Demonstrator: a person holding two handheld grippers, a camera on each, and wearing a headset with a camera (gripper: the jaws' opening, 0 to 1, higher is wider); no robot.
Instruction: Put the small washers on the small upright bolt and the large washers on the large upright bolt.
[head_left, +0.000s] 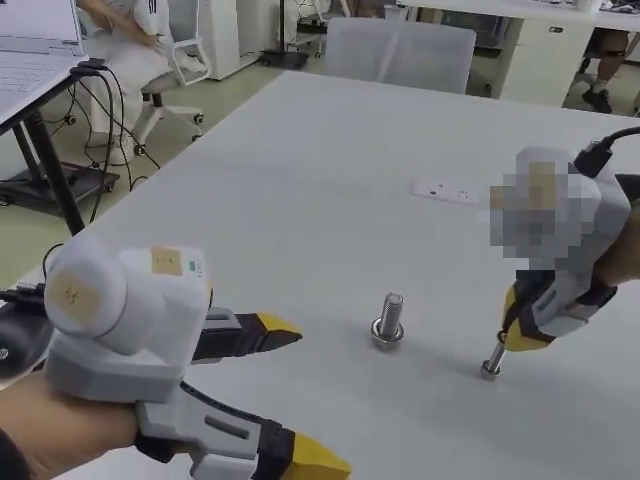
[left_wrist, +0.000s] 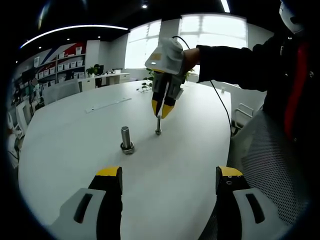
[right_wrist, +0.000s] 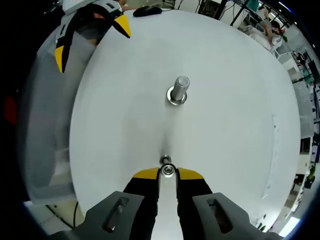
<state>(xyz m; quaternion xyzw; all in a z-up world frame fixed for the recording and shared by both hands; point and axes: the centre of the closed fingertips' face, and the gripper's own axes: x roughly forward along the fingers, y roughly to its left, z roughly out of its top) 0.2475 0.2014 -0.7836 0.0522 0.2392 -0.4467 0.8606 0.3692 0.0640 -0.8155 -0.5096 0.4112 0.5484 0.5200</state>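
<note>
Nearest, the left gripper (left_wrist: 169, 175) with yellow-tipped black jaws is hovering empty above the white table (head_left: 300, 180), its jaws standing wide apart. Farther, the large silver upright bolt (head_left: 390, 315) is already wearing a wide steel washer (head_left: 387, 337) at its foot. Beyond it, the right gripper (left_wrist: 162, 109) is pinching what seems a small silver washer (right_wrist: 168, 170) just over the thin small upright bolt (head_left: 492, 362). I judge this threading is still remaining.

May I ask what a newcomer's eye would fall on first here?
Probably the right hand-held gripper, shut on a small washer just over the small bolt, at the head view's right. Next, the large bolt standing in the middle with washers at its base, and the open left hand-held gripper.
</note>
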